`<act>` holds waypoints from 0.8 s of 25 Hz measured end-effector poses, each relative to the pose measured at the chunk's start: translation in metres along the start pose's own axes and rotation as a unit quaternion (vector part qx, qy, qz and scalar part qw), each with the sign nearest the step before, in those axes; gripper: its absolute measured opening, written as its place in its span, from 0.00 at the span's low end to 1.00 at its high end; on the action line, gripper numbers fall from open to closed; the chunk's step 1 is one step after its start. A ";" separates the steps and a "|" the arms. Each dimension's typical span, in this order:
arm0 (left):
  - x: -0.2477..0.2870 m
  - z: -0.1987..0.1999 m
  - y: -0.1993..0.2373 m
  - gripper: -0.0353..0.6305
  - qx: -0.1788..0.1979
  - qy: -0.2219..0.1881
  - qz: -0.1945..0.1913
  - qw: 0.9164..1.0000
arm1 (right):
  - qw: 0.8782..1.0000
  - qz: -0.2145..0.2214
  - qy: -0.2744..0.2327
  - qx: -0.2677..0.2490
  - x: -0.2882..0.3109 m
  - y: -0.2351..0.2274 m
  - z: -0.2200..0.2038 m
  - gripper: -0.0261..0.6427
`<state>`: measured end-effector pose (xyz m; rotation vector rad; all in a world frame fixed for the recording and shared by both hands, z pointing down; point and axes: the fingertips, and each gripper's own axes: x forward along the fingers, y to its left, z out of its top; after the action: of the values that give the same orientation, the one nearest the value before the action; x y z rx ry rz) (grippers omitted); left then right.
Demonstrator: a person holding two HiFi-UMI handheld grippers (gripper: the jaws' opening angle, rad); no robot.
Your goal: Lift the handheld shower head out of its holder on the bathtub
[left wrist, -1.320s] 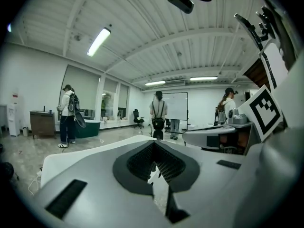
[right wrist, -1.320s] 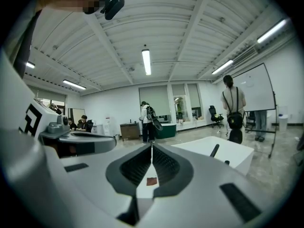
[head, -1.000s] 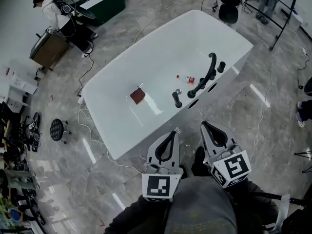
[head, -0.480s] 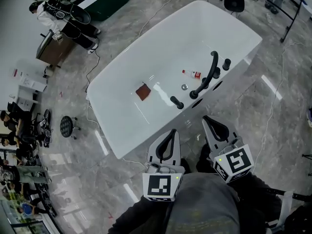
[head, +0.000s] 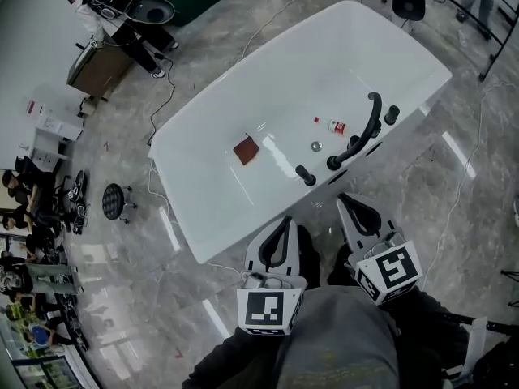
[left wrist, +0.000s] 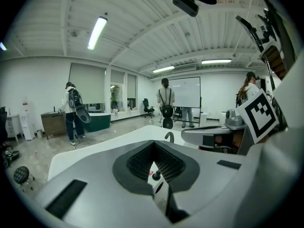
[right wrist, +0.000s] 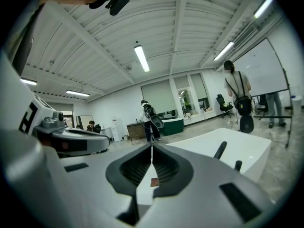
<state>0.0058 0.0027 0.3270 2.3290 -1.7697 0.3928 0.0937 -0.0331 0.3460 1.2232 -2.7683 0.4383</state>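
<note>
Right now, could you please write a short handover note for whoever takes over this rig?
Left tool: jaws together, empty, held short of the bathtub.
Right tool: jaws together, empty, beside the left tool, touching nothing.
Shower head: black, in its holder on the bathtub's near rim, left of the curved black faucet.
Done: nothing gripped or lifted yet.
Left: bring one tool to the shower head, open it, close on the handle, then lift it out of the holder.
</note>
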 end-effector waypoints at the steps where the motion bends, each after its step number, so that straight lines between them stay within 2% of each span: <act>1: 0.003 0.003 0.003 0.06 -0.001 -0.005 -0.001 1.000 | 1.000 -0.001 -0.001 -0.004 0.003 0.000 0.003 0.05; 8: 0.015 0.025 0.032 0.06 -0.011 -0.030 -0.011 0.999 | 0.999 -0.024 -0.001 -0.030 0.025 -0.001 0.025 0.05; 20: 0.032 0.007 0.087 0.06 -0.051 -0.015 -0.018 0.998 | 0.998 -0.033 0.037 -0.039 0.072 0.010 0.006 0.05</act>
<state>-0.0689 -0.0525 0.3295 2.3050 -1.7160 0.2574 0.0377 -0.0797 0.3514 1.2492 -2.6486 0.3586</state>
